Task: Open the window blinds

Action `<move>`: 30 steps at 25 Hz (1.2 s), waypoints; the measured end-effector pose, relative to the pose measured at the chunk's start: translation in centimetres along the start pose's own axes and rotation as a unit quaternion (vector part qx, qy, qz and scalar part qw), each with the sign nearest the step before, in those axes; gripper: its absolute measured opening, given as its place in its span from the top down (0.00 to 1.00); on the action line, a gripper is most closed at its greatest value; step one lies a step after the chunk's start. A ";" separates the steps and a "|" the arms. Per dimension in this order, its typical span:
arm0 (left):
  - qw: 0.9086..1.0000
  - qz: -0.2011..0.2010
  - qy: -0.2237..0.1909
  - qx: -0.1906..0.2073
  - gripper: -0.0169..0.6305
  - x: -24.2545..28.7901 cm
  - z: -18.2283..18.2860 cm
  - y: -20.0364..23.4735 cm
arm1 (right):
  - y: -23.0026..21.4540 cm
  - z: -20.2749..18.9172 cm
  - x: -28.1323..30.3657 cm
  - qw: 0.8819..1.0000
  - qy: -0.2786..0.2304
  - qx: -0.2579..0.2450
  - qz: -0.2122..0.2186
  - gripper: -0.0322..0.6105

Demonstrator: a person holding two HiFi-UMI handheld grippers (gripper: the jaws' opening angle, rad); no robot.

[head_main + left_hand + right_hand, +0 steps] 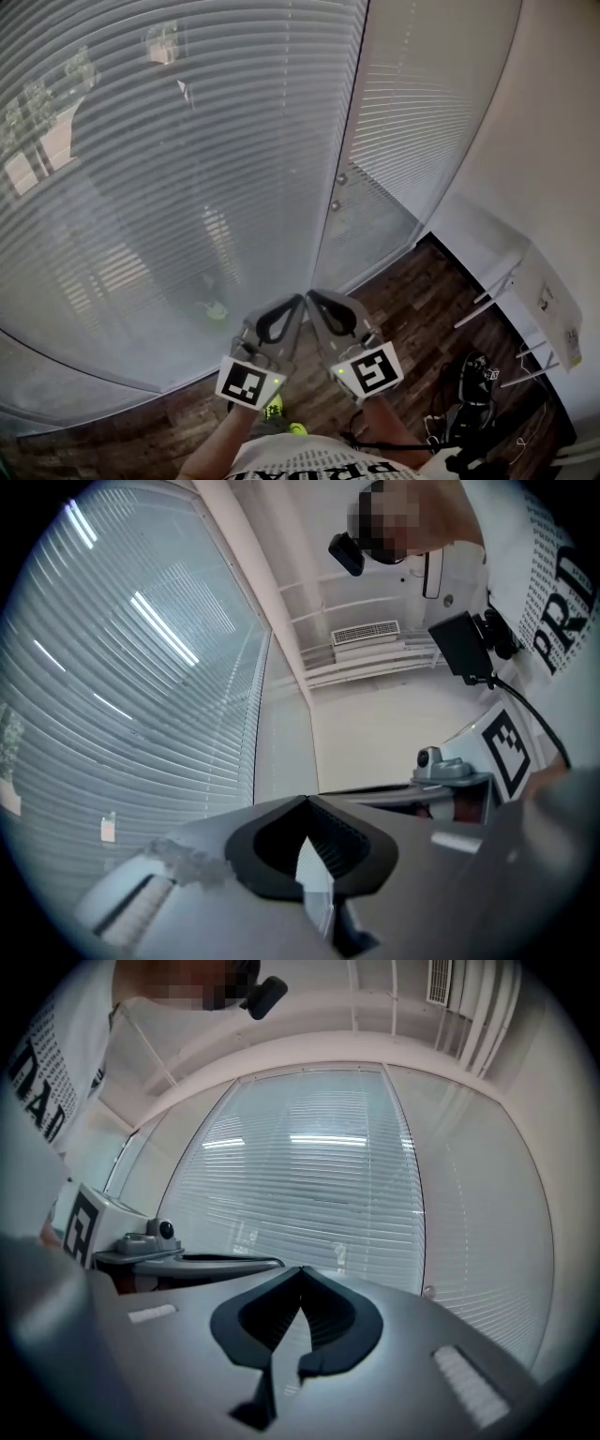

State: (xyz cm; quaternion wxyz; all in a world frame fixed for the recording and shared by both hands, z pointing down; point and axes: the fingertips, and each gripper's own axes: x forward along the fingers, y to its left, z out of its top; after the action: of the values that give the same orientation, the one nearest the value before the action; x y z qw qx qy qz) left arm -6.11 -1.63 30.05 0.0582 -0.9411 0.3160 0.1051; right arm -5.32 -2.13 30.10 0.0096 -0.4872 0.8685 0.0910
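Evidently neither claw has taken hold of anything yet: the left claw [293, 307] and the right claw [318, 301] are held side by side, low in front of the person, each with its jaws together on nothing, and their tips almost touch each other. Both point toward the window blinds [187, 169], which hang just ahead with their slats turned nearly flat, so only dim outdoor shapes show through. Holding the pair closed and aimed at the glass looks like an approach posture, ready to reach for whatever tilts or lifts the slats; no wand or cord can be made out for certain. A second, narrower blind [422, 112] covers the panel to the right, and two small round fittings [338, 191] sit on the frame between them. Below runs a dark wood floor [412, 300], with black cables [469, 394] lying near the pale wall [553, 141].
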 end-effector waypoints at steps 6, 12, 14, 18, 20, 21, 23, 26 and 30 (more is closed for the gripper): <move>1.000 -0.001 -0.009 0.009 0.99 1.9 -0.3 3.2 | -1.4 -0.2 3.1 1.000 -0.010 -0.009 -0.006 0.94; 1.000 -0.005 -0.013 -0.006 0.99 2.8 -1.9 6.1 | -2.4 -2.6 5.9 1.000 0.008 -0.010 -0.014 0.94; 1.000 -0.011 -0.011 -0.021 0.99 2.8 -3.7 6.9 | -2.4 -3.9 6.7 1.000 0.003 -0.013 -0.014 0.94; 1.000 -0.017 -0.010 -0.011 0.99 3.4 -5.1 8.0 | -2.9 -5.2 7.8 1.000 0.002 -0.018 -0.022 0.94; 1.000 -0.019 -0.015 -0.003 0.99 3.6 -4.3 8.5 | -3.1 -4.7 8.3 0.999 0.004 -0.020 -0.027 0.94; 1.000 -0.020 -0.018 -0.002 0.99 3.7 -4.1 8.7 | -3.1 -4.6 8.5 0.999 0.004 -0.022 -0.028 0.94; 1.000 -0.020 -0.021 -0.007 0.99 3.8 -4.7 8.8 | -3.2 -5.1 8.7 0.999 0.007 -0.028 -0.027 0.94; 1.000 -0.016 -0.015 -0.014 0.99 4.4 -6.8 9.3 | -4.0 -6.9 9.4 0.999 0.012 -0.030 -0.023 0.94; 1.000 -0.001 -0.006 -0.012 0.99 6.2 -7.9 10.3 | -5.7 -7.5 10.6 1.000 0.009 -0.028 -0.009 0.94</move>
State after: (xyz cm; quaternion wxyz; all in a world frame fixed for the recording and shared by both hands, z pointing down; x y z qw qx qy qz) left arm -6.28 -14.80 35.79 0.0495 -0.9415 0.3130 0.1145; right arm -5.51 -15.27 35.53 -0.0114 -0.4963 0.8610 0.1110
